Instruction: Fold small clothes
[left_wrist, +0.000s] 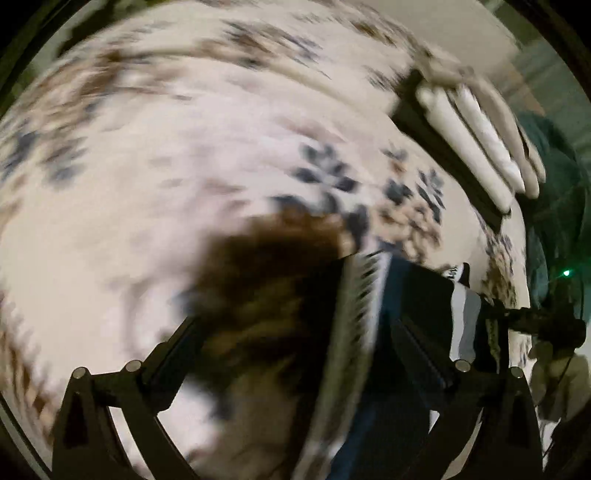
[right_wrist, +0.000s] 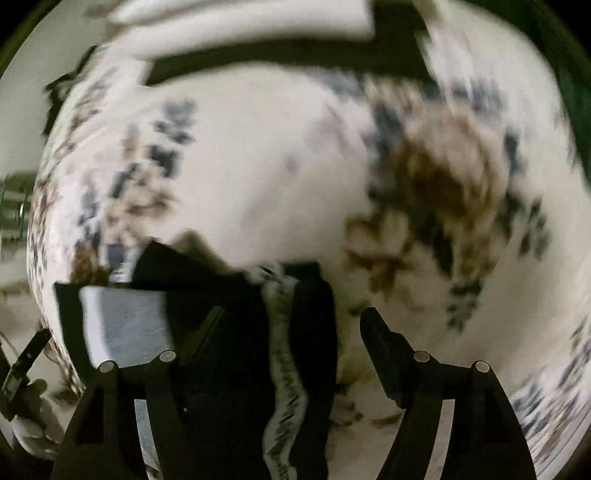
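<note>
left gripper (left_wrist: 295, 325) was held open above dark garment (left_wrist: 410, 295) | right gripper (right_wrist: 291, 325) was held open, nothing clamped | floral bedcover (right_wrist: 277, 166) lay beneath

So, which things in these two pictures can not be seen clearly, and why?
- Dark garment, right wrist view: motion blur hides its type; the bottom edge cuts it off.
- Same garment, left wrist view: the right claw fingers cover its lower part; whether they touch it is unclear.
- Floral bedcover, left wrist view: pattern smeared by blur.
- White folded stack: item count unreadable.
- Left claw: open, over a blurred brown patch.
</note>
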